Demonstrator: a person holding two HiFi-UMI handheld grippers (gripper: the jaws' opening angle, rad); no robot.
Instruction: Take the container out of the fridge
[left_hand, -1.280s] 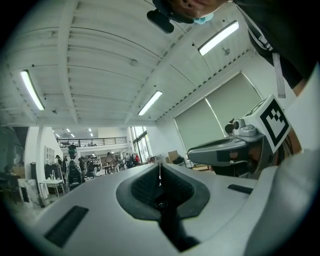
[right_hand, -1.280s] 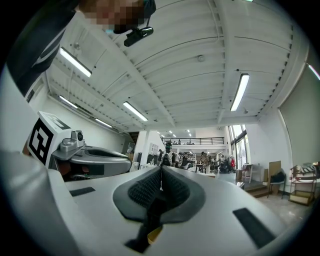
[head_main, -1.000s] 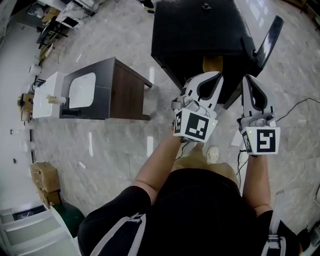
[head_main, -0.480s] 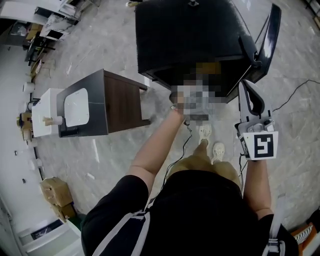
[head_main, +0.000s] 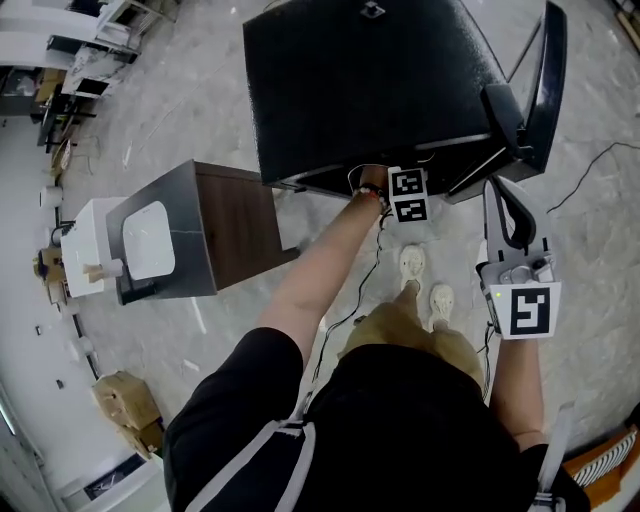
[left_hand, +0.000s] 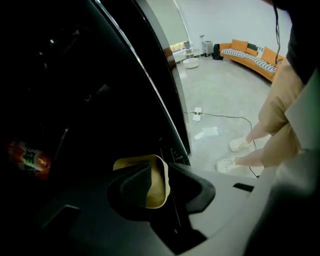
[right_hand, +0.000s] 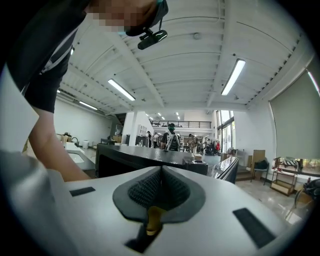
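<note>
The black fridge (head_main: 370, 90) stands in front of me with its door (head_main: 545, 80) swung open to the right. My left gripper (left_hand: 162, 182) reaches into the dark inside; in the head view only its marker cube (head_main: 408, 195) shows at the fridge's opening. A thin tan wall of the container (left_hand: 157, 182) sits pinched between the two dark pads. My right gripper (head_main: 505, 195) hangs outside beside the door, pointing upward, its jaws (right_hand: 161, 175) pressed together with nothing in them.
A red item (left_hand: 27, 157) lies deeper in the fridge. A dark wooden cabinet (head_main: 235, 225) with a white top stands to the left. A cable (head_main: 600, 165) and a power strip (left_hand: 197, 112) lie on the marble floor. The person's feet (head_main: 425, 285) are just before the fridge.
My left gripper has gone forward from in front of my chest into the fridge, and I have stepped closer. The right gripper has stayed at about the same spot.
</note>
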